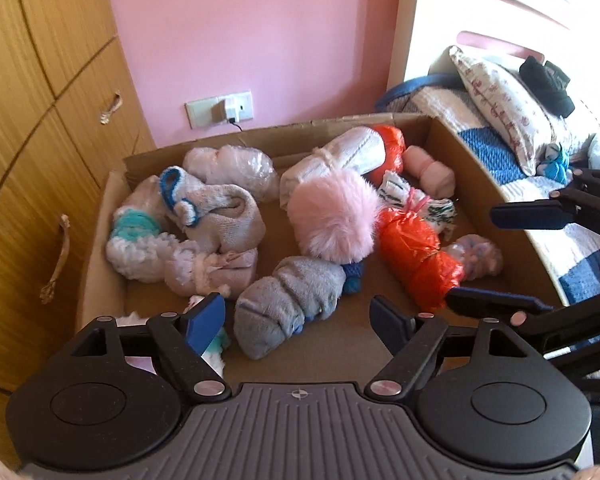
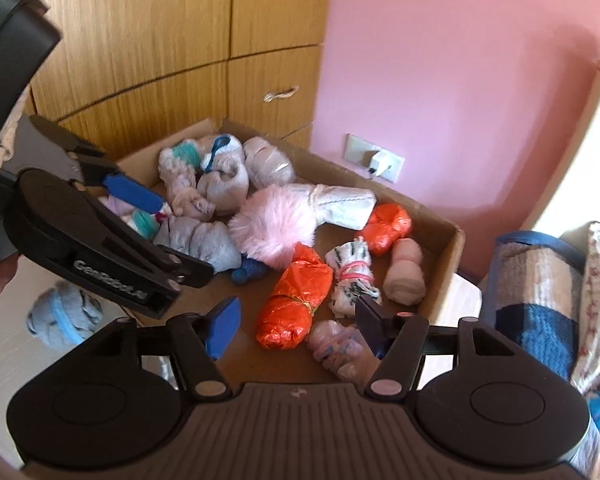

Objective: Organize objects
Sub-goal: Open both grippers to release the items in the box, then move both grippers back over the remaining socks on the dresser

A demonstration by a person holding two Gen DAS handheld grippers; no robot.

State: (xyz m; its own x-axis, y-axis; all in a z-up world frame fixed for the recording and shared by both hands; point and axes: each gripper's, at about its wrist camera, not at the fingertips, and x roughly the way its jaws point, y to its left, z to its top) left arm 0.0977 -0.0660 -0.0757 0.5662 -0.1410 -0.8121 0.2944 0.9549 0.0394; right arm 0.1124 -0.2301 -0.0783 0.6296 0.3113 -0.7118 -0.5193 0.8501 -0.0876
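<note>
Both tools hang over the near rim of the cardboard box (image 1: pixel 456 148), and every item is placed against that box. The left gripper (image 1: pixel 300 316) has its jaws spread and holds nothing; the right gripper (image 2: pixel 296 322) is likewise spread and empty.

Inside the box, roughly at its centre, lies the pink fluffy pom-pom (image 1: pixel 332 216), touching the white knitted roll (image 1: pixel 340 160) behind it. Just in front of the pom-pom lies the grey sock bundle (image 1: pixel 288 304). The orange plastic-wrapped roll (image 1: pixel 416 256) lies toward the box's right wall. A blue-grey bundle (image 2: pixel 64 316) lies outside the box, beyond its left wall.

Judgement: all items appear light, soft and compressible, not fragile. The orange wrap looks slick and may slip; grip across its tied waist. The sock bundle should be taken across its middle folds, where fabric bunches firmly.
</note>
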